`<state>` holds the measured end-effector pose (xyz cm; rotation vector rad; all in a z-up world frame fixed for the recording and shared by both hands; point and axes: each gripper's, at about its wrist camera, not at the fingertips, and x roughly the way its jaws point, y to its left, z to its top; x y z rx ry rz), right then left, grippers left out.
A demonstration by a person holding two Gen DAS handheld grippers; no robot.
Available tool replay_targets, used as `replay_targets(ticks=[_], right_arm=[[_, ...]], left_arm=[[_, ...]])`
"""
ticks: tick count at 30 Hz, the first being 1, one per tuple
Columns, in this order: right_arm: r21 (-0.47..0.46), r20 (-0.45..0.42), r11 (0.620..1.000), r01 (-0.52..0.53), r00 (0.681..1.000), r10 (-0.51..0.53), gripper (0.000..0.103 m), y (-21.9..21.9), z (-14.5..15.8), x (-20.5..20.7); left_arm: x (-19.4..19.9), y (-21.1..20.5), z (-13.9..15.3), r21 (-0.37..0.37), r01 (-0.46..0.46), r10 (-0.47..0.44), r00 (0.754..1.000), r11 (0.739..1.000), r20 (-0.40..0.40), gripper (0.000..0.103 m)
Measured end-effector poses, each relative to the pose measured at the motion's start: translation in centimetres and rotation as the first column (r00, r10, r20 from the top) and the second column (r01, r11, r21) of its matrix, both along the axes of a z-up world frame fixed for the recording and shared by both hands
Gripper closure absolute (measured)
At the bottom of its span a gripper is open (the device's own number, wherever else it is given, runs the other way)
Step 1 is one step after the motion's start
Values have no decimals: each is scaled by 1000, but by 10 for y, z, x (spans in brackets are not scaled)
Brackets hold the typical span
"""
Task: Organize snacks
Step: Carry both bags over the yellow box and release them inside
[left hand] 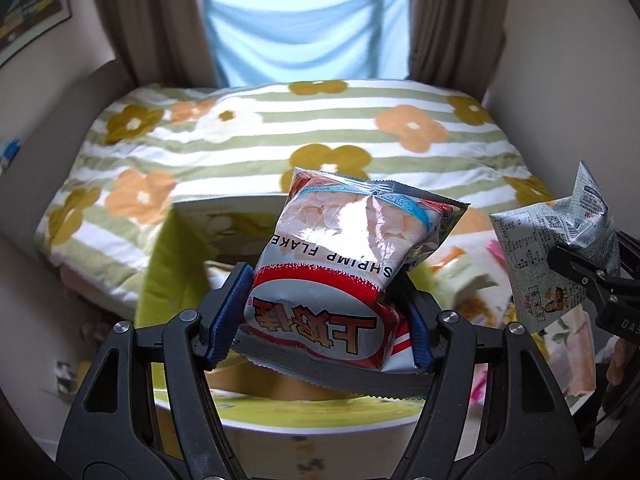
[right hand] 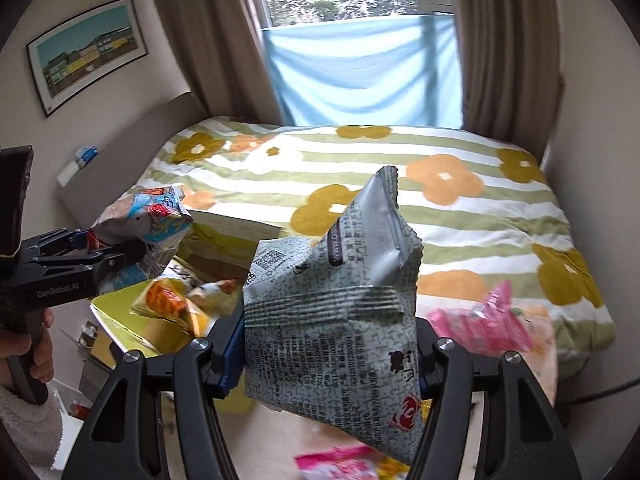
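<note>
The left gripper (left hand: 320, 316) is closing on a shrimp bag (left hand: 344, 264), its blue pads (left hand: 226, 312) pressing the bag's lower half from both sides, so the jaws are standing moderately apart at the bag's width. The bag is sticking up and away from the gripper, upside down to the camera, with "SHRIMP FLAKE" readable across its middle, large red Chinese characters on a white oval below, and pale flakes pictured on the upper part. In the right wrist view the same gripper (right hand: 132, 252) is appearing at the left edge with "GenRobot.AI" printed on its body and a hand (right hand: 28, 348) gripping its handle.

The right gripper (right hand: 328, 360) is clamping a grey bag (right hand: 332, 312), its back seam facing the camera. The jaws are holding it at its lower part and are spread to its width. The back is covered with small Chinese print, a QR code near the upper left and a red round logo near the bottom right; the fine text is too small to read. From the left wrist view this grey bag (left hand: 556, 256) is hanging at the right, pinched by the right gripper (left hand: 588, 276).

Both bags are being held in the air above a yellow-green box (right hand: 120, 316) with loose snacks in it, just before a bed (right hand: 460, 208) with a flowered striped cover. Pink packets (right hand: 480, 324) are lying blurred near the bed's edge.
</note>
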<state>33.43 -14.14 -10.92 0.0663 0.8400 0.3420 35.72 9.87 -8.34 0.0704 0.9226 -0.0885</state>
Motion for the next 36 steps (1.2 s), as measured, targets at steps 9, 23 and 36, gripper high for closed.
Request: replay_targets(ticks=[9,23,36], right_arm=[[-4,-41,999,-52,998,52,44,90,-14,27],[-2,-153,1000,-1,988,1,44,126,-41,44],[34,-239,989,-140,960,145,42,143,-62,24]], left_arm=[[32,91,-28,-15,-40,39,998,999,-52,37],[69,95,-58,-8,88,-89,994,996,-65,0],[49,109,-67,7,14,-13,995,1000,-100,0]])
